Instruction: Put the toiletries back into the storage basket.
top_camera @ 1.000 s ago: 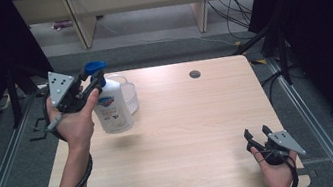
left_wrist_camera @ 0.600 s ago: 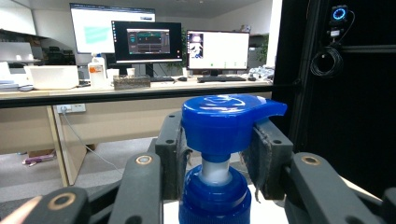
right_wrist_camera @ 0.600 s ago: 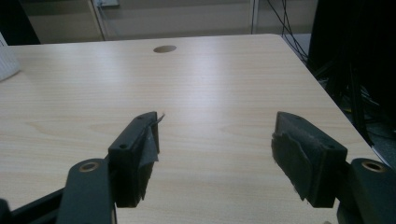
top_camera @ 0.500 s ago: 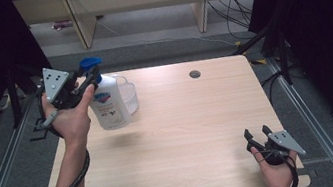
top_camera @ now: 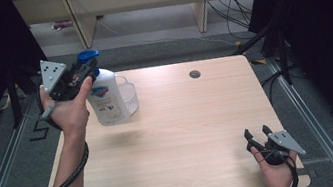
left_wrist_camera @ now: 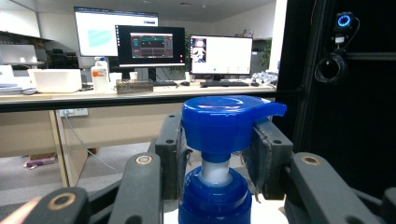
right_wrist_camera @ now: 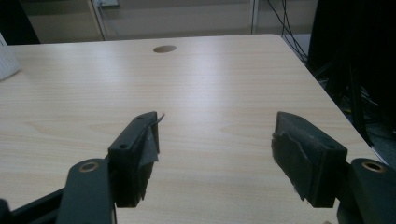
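Wooden table (top_camera: 186,136), with a white pump bottle (top_camera: 106,99) at about 10 o'clock, lifted off the surface; its blue-and-red label is too blurred to read. A clear container (top_camera: 127,95) just behind the bottle holds nothing discernible. The left gripper (top_camera: 82,76) pinches the blue pump head (left_wrist_camera: 226,121); the right gripper (top_camera: 254,135), at 5 o'clock, is spread apart.

Most of the pale wooden bench (top_camera: 186,136) lies bare between the two hands. The white pump bottle with blue head (top_camera: 105,100) and the clear plastic cup (top_camera: 128,97) touching it block the far left corner.
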The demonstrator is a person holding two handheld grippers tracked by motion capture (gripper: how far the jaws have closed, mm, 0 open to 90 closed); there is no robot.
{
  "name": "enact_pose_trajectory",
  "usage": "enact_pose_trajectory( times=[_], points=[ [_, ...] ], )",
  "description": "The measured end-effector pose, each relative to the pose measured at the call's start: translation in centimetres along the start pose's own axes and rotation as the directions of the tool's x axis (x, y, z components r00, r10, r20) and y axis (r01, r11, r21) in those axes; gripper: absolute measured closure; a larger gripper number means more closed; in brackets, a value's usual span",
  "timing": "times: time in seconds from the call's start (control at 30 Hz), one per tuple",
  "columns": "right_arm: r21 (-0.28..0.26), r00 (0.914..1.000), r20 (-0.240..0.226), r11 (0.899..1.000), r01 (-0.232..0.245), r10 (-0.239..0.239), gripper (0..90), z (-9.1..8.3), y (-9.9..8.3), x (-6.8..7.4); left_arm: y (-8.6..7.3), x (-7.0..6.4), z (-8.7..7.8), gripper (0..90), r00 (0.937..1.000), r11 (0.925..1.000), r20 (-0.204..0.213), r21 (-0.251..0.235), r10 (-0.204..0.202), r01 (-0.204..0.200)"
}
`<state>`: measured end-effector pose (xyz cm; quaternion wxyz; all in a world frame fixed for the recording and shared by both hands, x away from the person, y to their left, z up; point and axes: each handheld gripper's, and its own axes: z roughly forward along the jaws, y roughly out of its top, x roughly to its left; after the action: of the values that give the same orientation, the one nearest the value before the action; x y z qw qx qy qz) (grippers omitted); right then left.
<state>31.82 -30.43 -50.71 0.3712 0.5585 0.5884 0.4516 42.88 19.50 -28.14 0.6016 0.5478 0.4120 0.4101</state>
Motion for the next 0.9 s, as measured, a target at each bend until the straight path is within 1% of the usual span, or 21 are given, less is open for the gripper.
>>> enact_pose_trajectory(
  times=[0.03, 0.13, 0.17, 0.27, 0.33, 0.37, 0.43, 0.47, 0.5, 0.53, 0.6, 0.63, 0.67, 0.7, 0.73, 0.8, 0.87, 0.9],
  points=[
    [0.001, 1.0, 0.001, 1.0, -0.001, 0.001, 32.5, 0.0, 0.0, 0.0, 0.2, 0.1, 0.2, 60.2, 1.0, 1.0, -0.001, -0.006, -0.002, 0.002],
    [0.0, 1.0, 0.001, 1.0, -0.002, 0.002, 32.5, 0.0, 0.0, 0.0, 0.3, 0.2, 0.5, 60.2, 1.0, 1.0, -0.003, -0.003, 0.001, -0.001],
    [-0.011, 0.9999, -0.005, 1.0, -0.014, 0.014, 32.5, 0.1, 0.0, 0.0, 0.4, 0.2, 0.8, 60.2, 1.0, 1.0, -0.003, -0.005, 0.004, -0.004],
    [-0.005, 1.0, -0.004, 1.0, 0.0, 0.0, 32.5, 0.0, 0.0, 0.0, 0.5, 0.3, 1.2, 60.2, 1.0, 1.0, -0.004, -0.002, 0.0, 0.0],
    [-0.004, 1.0, -0.005, 1.0, -0.005, 0.005, 32.4, 0.1, 0.0, 0.0, 0.5, 0.4, 1.5, 60.2, 1.0, 1.0, -0.006, 0.001, -0.008, 0.008],
    [0.003, 1.0, 0.007, 1.0, -0.002, 0.002, 32.4, 0.0, 0.0, 0.0, 0.4, 0.5, 1.6, 60.2, 0.9999, 1.0, -0.006, 0.004, -0.009, 0.009],
    [0.008, 1.0, 0.008, 1.0, -0.003, 0.003, 32.4, 0.0, 0.0, 0.0, 0.4, 0.5, 1.9, 60.2, 1.0, 0.9999, -0.003, 0.01, -0.005, 0.005],
    [-0.006, 1.0, 0.009, 1.0, 0.002, -0.002, 32.4, 0.1, 0.0, 0.0, 0.4, 0.5, 2.1, 60.2, 0.9999, 0.9999, -0.003, 0.01, -0.01, 0.01],
    [-0.008, 0.9999, -0.001, 1.0, -0.017, 0.017, 32.4, 0.2, -0.1, 0.2, 0.4, 0.6, 2.2, 60.2, 1.0, 0.9999, -0.002, 0.013, -0.008, 0.008],
    [-0.007, 0.9999, -0.001, 1.0, -0.017, 0.017, 32.4, 0.2, -0.1, 0.2, 0.5, 0.6, 2.4, 60.2, 1.0, 0.9999, -0.002, 0.014, -0.007, 0.007],
    [-0.015, 1.0, 0.006, 1.0, 0.003, -0.003, 32.4, 0.2, -0.1, 0.0, 0.5, 0.7, 2.6, 60.2, 0.9999, 0.9998, -0.004, 0.015, -0.012, 0.012],
    [-0.015, 1.0, 0.005, 1.0, -0.001, 0.001, 32.4, 0.1, -0.1, 0.0, 0.6, 0.8, 2.7, 60.2, 0.9999, 0.9998, -0.004, 0.014, -0.014, 0.015],
    [-0.011, 1.0, 0.003, 1.0, -0.004, 0.004, 32.4, 0.1, 0.0, 0.0, 0.7, 0.8, 2.8, 60.2, 0.9999, 0.9998, -0.004, 0.013, -0.014, 0.014],
    [0.004, 1.0, 0.008, 1.0, 0.0, 0.0, 32.4, 0.0, 0.0, 0.0, 0.8, 0.8, 2.9, 60.2, 0.9999, 0.9998, -0.002, 0.012, -0.012, 0.012],
    [0.009, 0.9995, 0.003, 1.0, -0.03, 0.03, 32.4, 0.0, 0.0, 0.2, 0.8, 0.8, 2.9, 60.2, 0.9999, 0.9998, -0.002, 0.012, -0.012, 0.012],
    [-0.009, 0.9998, 0.0, 1.0, -0.018, 0.018, 32.4, 0.2, -0.1, 0.1, 0.9, 0.9, 3.0, 60.2, 0.9999, 0.9999, -0.006, 0.007, -0.015, 0.015],
    [-0.015, 1.0, -0.002, 1.0, -0.008, 0.008, 32.4, 0.3, -0.2, 0.0, 1.1, 0.8, 3.5, 60.2, 0.9999, 0.9999, -0.004, 0.007, -0.013, 0.013],
    [0.01, 0.9999, 0.005, 1.0, -0.011, 0.011, 32.4, 0.2, -0.1, 0.1, 1.2, 0.9, 3.6, 60.2, 0.9999, 0.9999, -0.005, 0.008, -0.013, 0.013]
  ],
)
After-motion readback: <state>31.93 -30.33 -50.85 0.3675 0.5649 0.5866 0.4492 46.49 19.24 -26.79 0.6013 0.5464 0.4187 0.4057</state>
